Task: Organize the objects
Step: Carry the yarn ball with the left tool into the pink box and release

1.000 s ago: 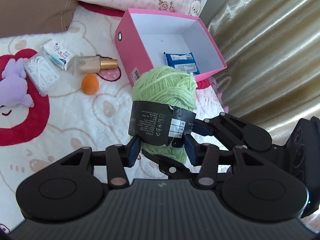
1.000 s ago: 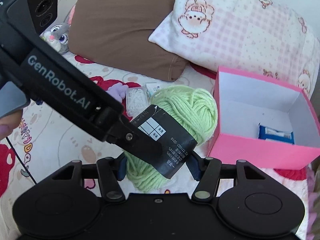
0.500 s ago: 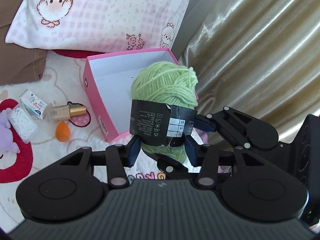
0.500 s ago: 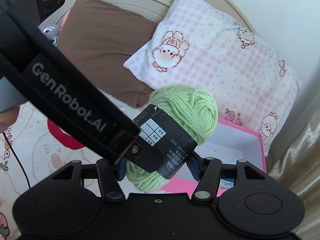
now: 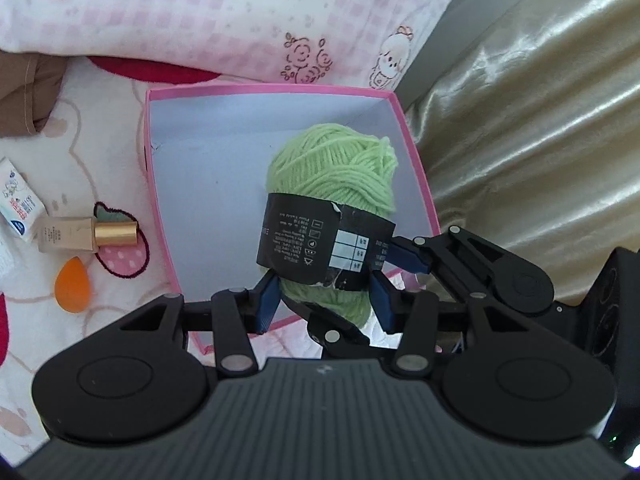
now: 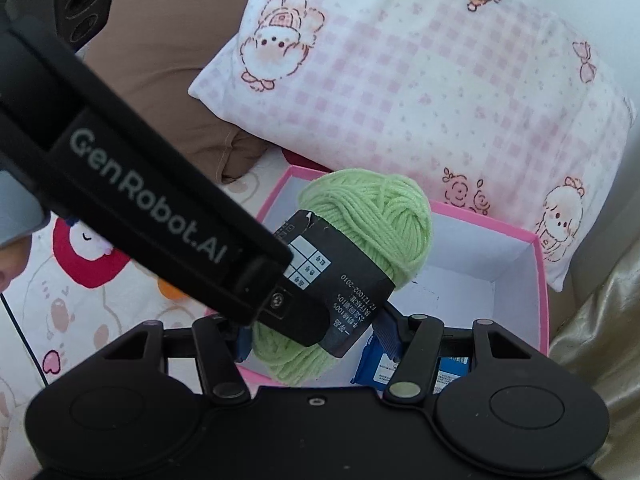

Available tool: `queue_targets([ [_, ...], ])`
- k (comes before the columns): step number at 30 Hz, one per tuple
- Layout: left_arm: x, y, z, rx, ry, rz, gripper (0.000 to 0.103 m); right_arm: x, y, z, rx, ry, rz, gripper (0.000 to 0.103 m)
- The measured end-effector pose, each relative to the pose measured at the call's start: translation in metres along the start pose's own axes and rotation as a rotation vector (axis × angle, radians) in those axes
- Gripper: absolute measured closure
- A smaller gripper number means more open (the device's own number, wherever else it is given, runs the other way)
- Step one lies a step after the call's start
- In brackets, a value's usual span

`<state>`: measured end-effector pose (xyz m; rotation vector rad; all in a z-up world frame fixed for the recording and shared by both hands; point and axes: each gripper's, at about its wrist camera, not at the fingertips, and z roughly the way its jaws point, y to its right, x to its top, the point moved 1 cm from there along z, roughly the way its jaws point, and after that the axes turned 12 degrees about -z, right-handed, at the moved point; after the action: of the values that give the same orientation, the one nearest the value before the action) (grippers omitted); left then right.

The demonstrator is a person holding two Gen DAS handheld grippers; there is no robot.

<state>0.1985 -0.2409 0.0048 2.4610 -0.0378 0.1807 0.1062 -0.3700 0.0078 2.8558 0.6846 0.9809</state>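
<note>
A green yarn ball (image 5: 334,172) with a black paper label is held by both grippers at once, over the open pink box (image 5: 154,184). My left gripper (image 5: 324,300) is shut on its lower part. My right gripper (image 6: 316,340) is shut on it too, and its fingers (image 5: 408,258) show at the yarn's right side in the left wrist view. The yarn (image 6: 372,216) hangs above the box (image 6: 540,292), where a blue packet (image 6: 380,372) lies on the white floor.
A foundation bottle (image 5: 88,234), an orange sponge (image 5: 72,286) and a small white and blue packet (image 5: 18,204) lie on the blanket left of the box. A pink checked pillow (image 5: 224,20) lies behind it, a brown pillow (image 6: 168,76) further left, a gold curtain (image 5: 532,128) on the right.
Both grippers have carried the yarn forward from above the blanket to over the inside of the pink box, and lower towards it. Both grips are unchanged.
</note>
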Motion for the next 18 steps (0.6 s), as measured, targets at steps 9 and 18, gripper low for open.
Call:
queue_targets([
  [9,0.014,-0.011,0.061,0.146,-0.054,-0.107,0.056,-0.028,0.030,0.064,0.140,-0.038,0.082,0.039],
  [18,0.016,-0.018,0.097,0.164,-0.069,-0.152,0.058,-0.045,0.058,0.099,0.231,-0.104,0.208,0.039],
])
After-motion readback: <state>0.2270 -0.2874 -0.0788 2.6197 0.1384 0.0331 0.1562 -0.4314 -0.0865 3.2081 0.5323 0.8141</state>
